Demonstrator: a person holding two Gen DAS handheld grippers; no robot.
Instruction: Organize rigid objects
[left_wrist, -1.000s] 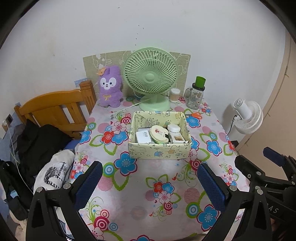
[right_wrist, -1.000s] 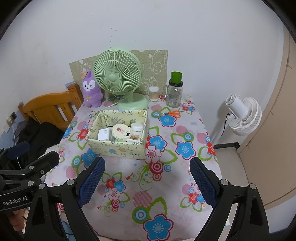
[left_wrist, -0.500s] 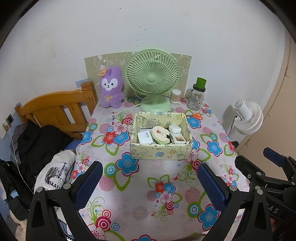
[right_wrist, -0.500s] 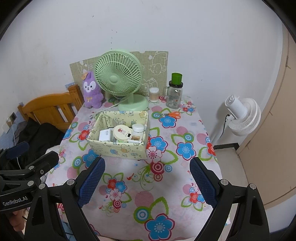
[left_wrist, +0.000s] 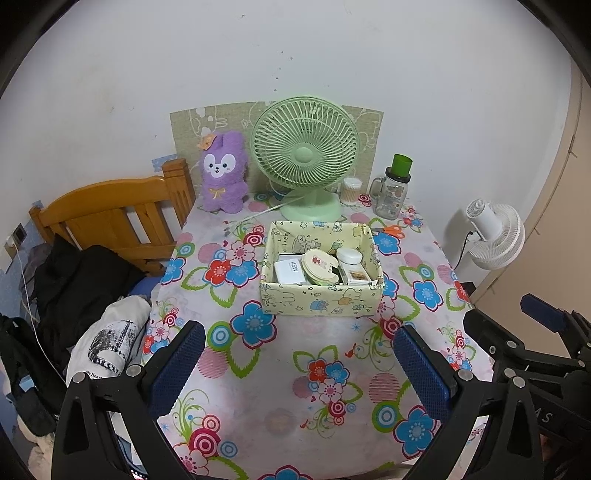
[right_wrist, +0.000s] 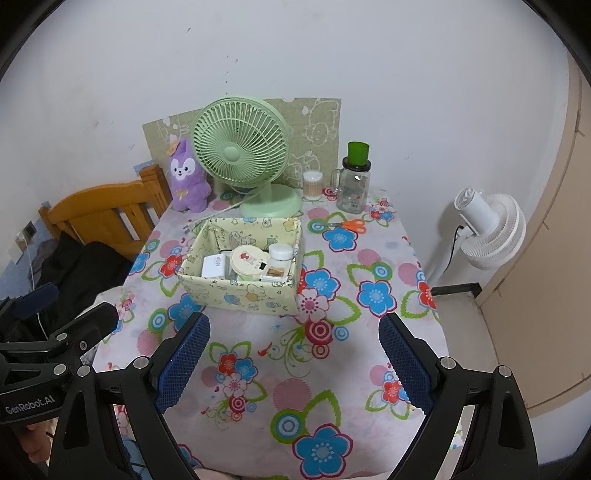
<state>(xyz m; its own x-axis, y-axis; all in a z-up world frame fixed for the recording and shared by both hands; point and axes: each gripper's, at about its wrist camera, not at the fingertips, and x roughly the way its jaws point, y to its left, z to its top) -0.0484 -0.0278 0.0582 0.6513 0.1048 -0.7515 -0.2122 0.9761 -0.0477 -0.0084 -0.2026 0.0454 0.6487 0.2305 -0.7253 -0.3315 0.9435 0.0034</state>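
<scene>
A pale yellow cartoon-print box (left_wrist: 320, 300) (right_wrist: 240, 295) stands mid-table. It holds a white charger (left_wrist: 289, 271), a round cream tin (left_wrist: 320, 266) (right_wrist: 251, 260), a white jar (left_wrist: 349, 256) (right_wrist: 280, 252) and a small white box. Orange scissors (left_wrist: 392, 230) (right_wrist: 349, 224) lie on the cloth behind the box to the right. My left gripper (left_wrist: 299, 365) is open and empty, held above the near table edge. My right gripper (right_wrist: 295, 363) is open and empty too, to the right of the left one.
A floral tablecloth (left_wrist: 288, 376) covers the table. At the back stand a purple plush (left_wrist: 223, 173), a green fan (left_wrist: 304, 155), a cotton-swab jar (left_wrist: 351, 191) and a glass mug with a green lid (left_wrist: 393, 190). A wooden bed frame (left_wrist: 110, 218) is left, a white floor fan (left_wrist: 495, 236) right.
Both grippers have drawn back and up a little from the table, so the box looks slightly smaller. Both stay open. Nothing on the table has moved.
</scene>
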